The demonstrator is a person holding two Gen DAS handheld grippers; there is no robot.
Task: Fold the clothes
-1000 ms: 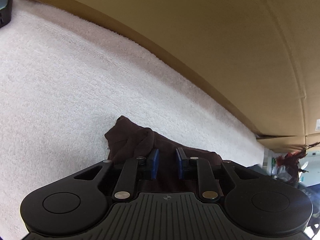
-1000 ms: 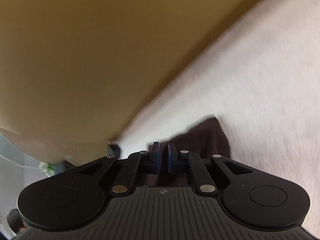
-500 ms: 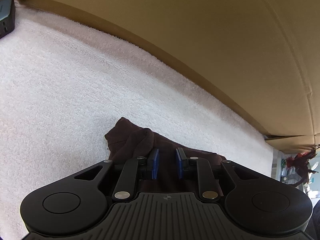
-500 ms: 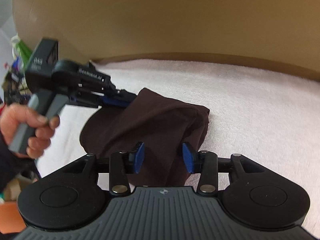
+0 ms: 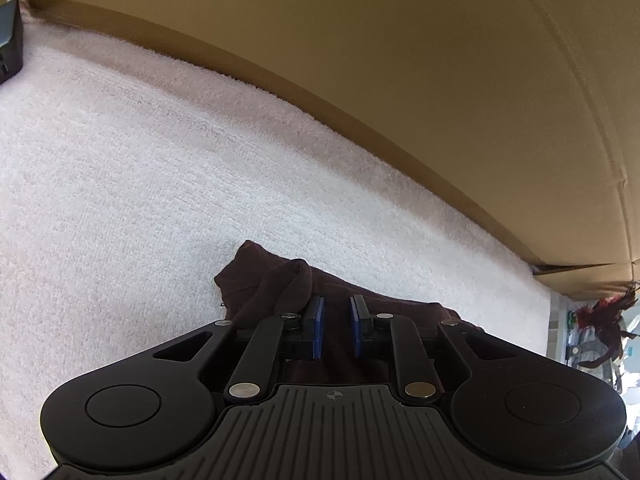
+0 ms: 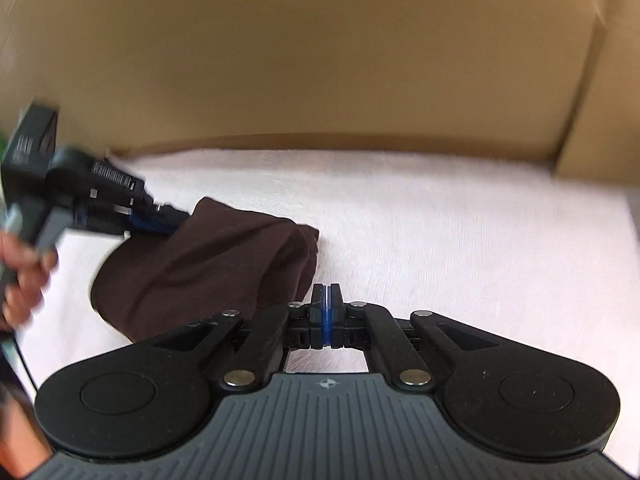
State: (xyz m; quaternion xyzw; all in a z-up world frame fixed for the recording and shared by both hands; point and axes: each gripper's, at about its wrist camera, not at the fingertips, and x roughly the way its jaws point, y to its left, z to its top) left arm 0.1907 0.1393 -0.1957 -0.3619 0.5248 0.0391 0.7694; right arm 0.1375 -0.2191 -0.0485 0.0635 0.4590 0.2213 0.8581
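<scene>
A dark brown garment [image 5: 272,280] lies bunched and folded on a white towel [image 5: 160,160]. In the left wrist view my left gripper [image 5: 337,300] has its blue pads on either side of a thick fold of it, with fabric filling the gap. Seen from the right wrist, the garment [image 6: 208,264] is a rounded bundle, and the left gripper [image 6: 172,220] bites into its far left edge, held by a person's hand [image 6: 24,280]. My right gripper [image 6: 327,289] is just off the bundle's right edge, pads pressed together with nothing between them.
A tall cardboard wall [image 6: 320,60] runs along the back of the towel [image 6: 440,240] and turns a corner at the right. A dark box [image 5: 8,44] sits at the towel's far left corner. Room clutter [image 5: 600,320] shows past the towel's right end.
My right gripper swung round to face the bundle, opened over it half a second ago, and has now shut empty beside its right edge. The left gripper kept its hold and barely moved.
</scene>
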